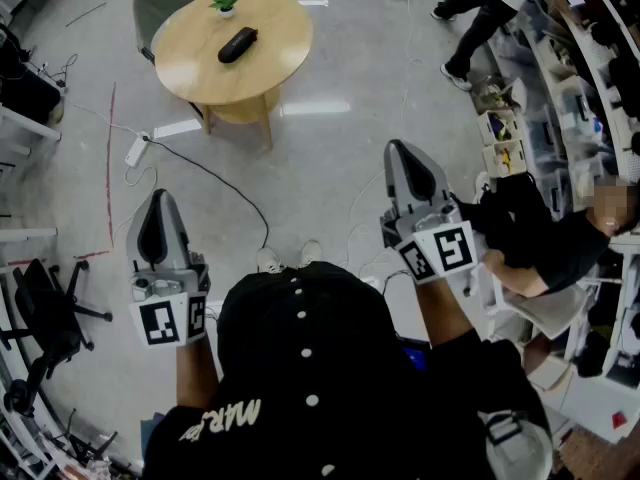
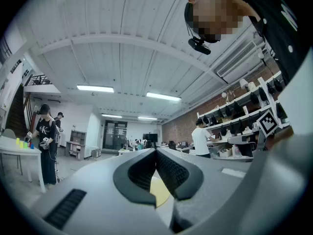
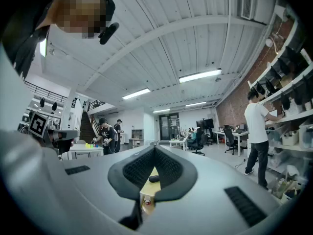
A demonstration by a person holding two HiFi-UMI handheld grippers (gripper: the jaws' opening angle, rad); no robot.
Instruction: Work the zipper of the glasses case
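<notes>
Well beyond hand-held grippers [image 1: 160, 200] [image 1: 402, 151]: glasses case [image 1: 237, 45]

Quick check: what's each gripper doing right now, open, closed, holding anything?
Left gripper: closed, jaws together, nothing held.
Right gripper: closed, jaws together, nothing held.
Glasses case lies on the round table, untouched.

We see a round table [image 1: 190, 63] of pale wood with a smooth, matt top, and the glasses case [image 1: 237, 44] looks dark and matt. The left gripper [image 1: 160, 196] and right gripper [image 1: 399, 149] have smooth, matt grey plastic shells, with dark, finely ribbed, rubbery-looking pads [image 2: 172, 171]. The floor [image 1: 330, 168] looks like smooth grey concrete with a faint sheen.
</notes>
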